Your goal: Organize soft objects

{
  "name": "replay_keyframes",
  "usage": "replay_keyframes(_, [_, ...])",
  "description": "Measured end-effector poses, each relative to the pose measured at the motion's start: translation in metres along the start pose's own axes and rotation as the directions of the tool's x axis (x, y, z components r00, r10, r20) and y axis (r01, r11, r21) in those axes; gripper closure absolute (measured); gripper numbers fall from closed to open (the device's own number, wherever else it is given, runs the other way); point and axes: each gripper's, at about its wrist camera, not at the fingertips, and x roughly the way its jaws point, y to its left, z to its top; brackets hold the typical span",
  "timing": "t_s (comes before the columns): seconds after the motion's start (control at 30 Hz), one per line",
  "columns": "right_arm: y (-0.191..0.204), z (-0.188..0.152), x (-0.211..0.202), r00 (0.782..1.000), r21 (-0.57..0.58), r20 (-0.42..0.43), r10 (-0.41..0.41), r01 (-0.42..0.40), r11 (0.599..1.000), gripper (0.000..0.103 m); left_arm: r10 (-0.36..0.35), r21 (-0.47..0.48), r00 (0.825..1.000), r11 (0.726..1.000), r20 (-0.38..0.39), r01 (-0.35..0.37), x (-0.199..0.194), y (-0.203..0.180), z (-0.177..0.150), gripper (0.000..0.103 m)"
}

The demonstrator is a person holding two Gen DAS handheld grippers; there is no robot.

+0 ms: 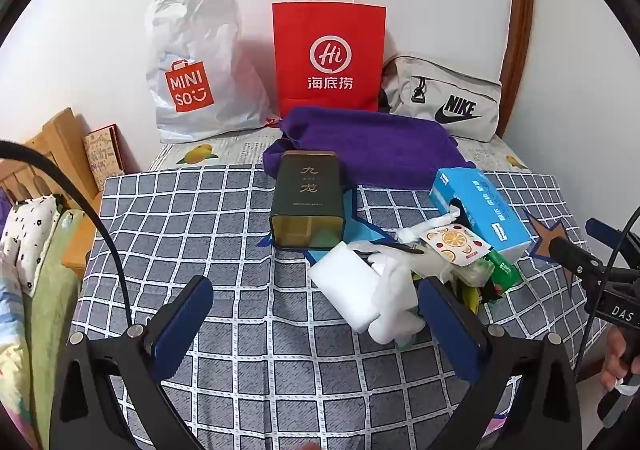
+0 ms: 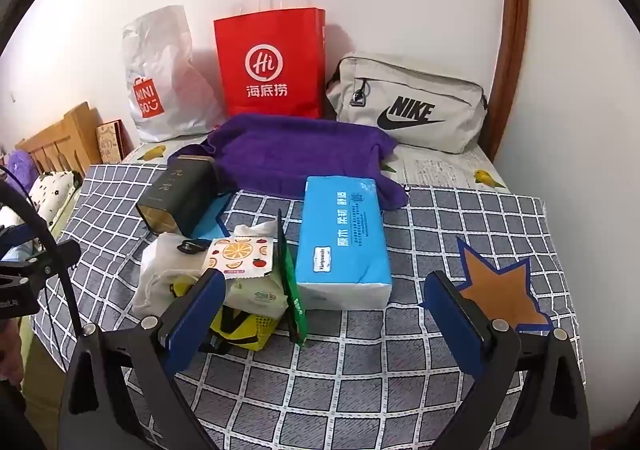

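Observation:
On the checked cloth (image 1: 240, 350) lies a pile of small things: a white sponge block (image 1: 344, 286), a crumpled white cloth bag (image 1: 396, 290), a fruit-print packet (image 2: 240, 254), a wipes pack (image 2: 256, 290), a yellow bag (image 2: 240, 326) and a green packet (image 2: 294, 290). A blue tissue pack (image 2: 344, 242) lies to the pile's right. Behind it is a folded purple towel (image 2: 296, 150). My left gripper (image 1: 316, 284) is open just short of the sponge. My right gripper (image 2: 326, 278) is open in front of the tissue pack. Neither holds anything.
A dark green tin (image 1: 308, 198) lies on its side behind the pile. Against the wall stand a white MINISO bag (image 1: 192, 66), a red paper bag (image 1: 328, 58) and a grey Nike pouch (image 1: 444, 98). A wooden headboard (image 1: 60, 138) and pillow (image 1: 32, 234) are at the left.

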Motion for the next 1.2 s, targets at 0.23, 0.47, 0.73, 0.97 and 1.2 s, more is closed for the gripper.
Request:
replay_keyframes(0.23, [0.0031,-0.0005,-0.0057,1.000,-0.008,0.005,-0.010,0.010,1.000,0.004,0.009,0.022,1.000,1.000,0.001,-0.009,-0.0022,-0.0029,0.0004,0.000])
replay_keyframes(0.47, [0.0014,-0.0002,-0.0041,1.000,-0.008,0.003,-0.012,0.012,1.000,0.004,0.012,0.034,1.000,0.999,0.000,-0.012,-0.0009,-0.0045,-0.0014,0.000])
replay_keyframes(0.73, [0.0025,-0.0022,-0.0033,1.000,-0.012,0.008,-0.014,0.014,1.000,0.004,0.011,0.031,1.000,0.999,-0.003,-0.011,0.0022,-0.0030,-0.0023,0.000])
replay_keyframes(0.97, [0.0019,-0.0014,-0.0056,1.000,-0.012,0.011,-0.016,0.016,1.000,0.004,0.014,0.041,1.000,0.999,-0.005,-0.014,0.0032,-0.0039,-0.0041,0.000])
replay_keyframes(1.2, [0.0005,-0.0013,-0.0044,1.000,-0.004,0.008,-0.009,0.009,1.000,0.004,0.016,0.039,1.000,0.999,-0.004,-0.016,0.0026,-0.0032,-0.0040,0.000])
